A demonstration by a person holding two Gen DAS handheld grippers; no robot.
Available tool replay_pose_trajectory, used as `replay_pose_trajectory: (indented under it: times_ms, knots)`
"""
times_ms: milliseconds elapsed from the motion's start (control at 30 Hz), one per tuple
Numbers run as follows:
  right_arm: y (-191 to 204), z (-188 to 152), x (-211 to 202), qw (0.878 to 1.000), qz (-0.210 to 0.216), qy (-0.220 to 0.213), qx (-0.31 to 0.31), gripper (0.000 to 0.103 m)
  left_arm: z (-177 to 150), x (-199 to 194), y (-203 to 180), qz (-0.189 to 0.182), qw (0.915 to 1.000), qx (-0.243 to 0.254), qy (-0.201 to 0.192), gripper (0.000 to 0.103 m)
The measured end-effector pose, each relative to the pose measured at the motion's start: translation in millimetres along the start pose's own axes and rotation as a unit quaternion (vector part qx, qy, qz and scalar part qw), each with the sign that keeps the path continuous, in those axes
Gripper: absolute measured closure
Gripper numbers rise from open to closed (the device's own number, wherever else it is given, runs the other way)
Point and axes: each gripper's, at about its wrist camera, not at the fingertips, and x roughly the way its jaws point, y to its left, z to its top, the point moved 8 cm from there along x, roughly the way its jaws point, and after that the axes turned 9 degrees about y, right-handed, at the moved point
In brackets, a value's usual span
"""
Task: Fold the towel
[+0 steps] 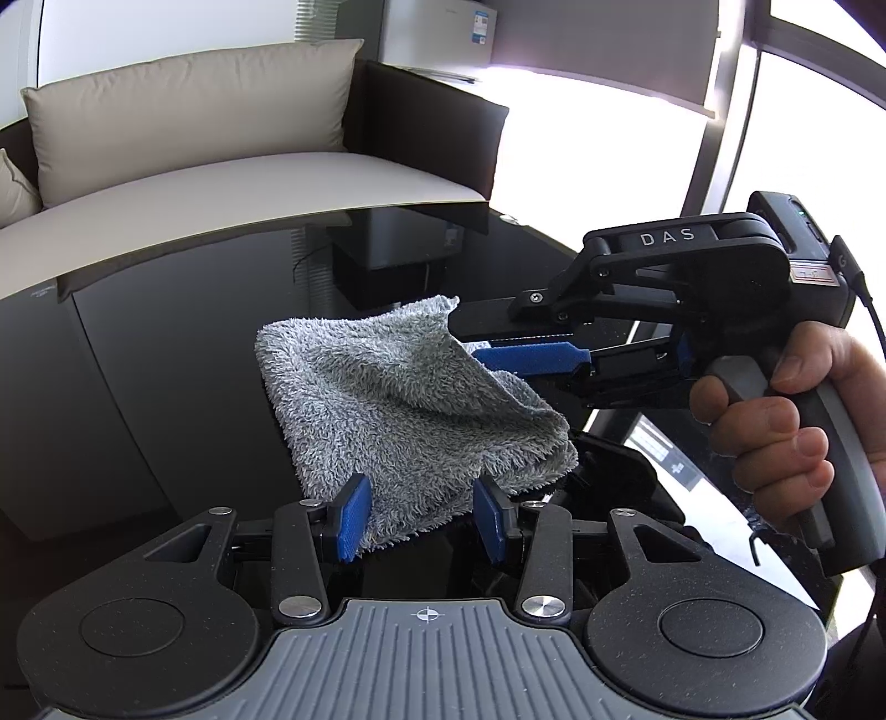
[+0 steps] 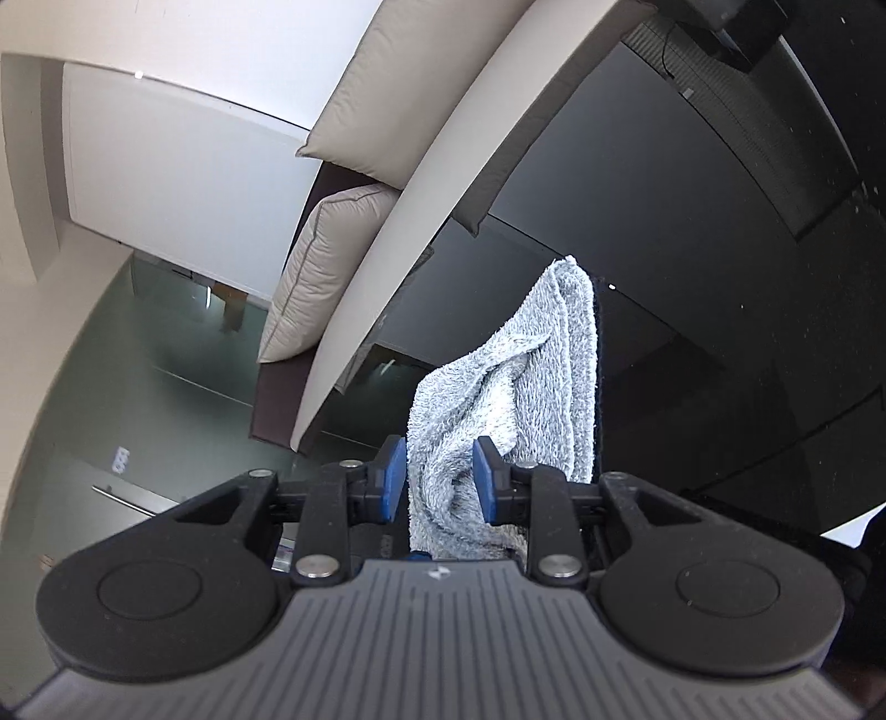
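Note:
A grey fluffy towel (image 1: 398,399) lies folded on the black glossy table (image 1: 166,360). Its far right corner is raised off the surface. My left gripper (image 1: 422,518) stands open over the towel's near edge, with the near corner lying loose between its blue pads. From the right, one blue finger (image 1: 531,357) of my right gripper reaches in under the raised flap, and a hand (image 1: 786,426) grips its handle. In the right wrist view the towel (image 2: 531,376) hangs bunched between the parted pads of my right gripper (image 2: 440,476), which stands open and rolled on its side.
A sofa with a pale seat (image 1: 249,183) and a beige cushion (image 1: 188,105) runs along the table's far edge. A bright window (image 1: 609,138) is at the back right. A white appliance (image 1: 443,33) stands behind the sofa.

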Motion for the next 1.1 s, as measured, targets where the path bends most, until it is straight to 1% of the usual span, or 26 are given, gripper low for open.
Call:
replay_pose_trajectory:
  times_ms: [733,833,900,1033,1100]
  knots:
    - [-4,5,-7,0.996,0.035,-0.013,0.086,0.074,0,2,0,0.001,1.0000,0.001,0.000,0.065]
    - [-3,10,-7,0.995,0.033,-0.029,0.086,0.074,0,2,0,0.001,1.0000,0.000,0.000,0.065]
    - [-2,12,-9,0.995,0.042,-0.040,0.087,0.074,0,2,0,0.000,1.0000,0.000,0.000,0.065]
    - [-2,19,-22,0.993,0.037,-0.076,0.081,0.074,0,2,0,0.001,1.0000,0.001,0.000,0.065]
    - [-1,23,-27,0.992,0.046,-0.088,0.079,0.074,0,3,-1,0.002,1.0000,0.002,0.000,0.065]
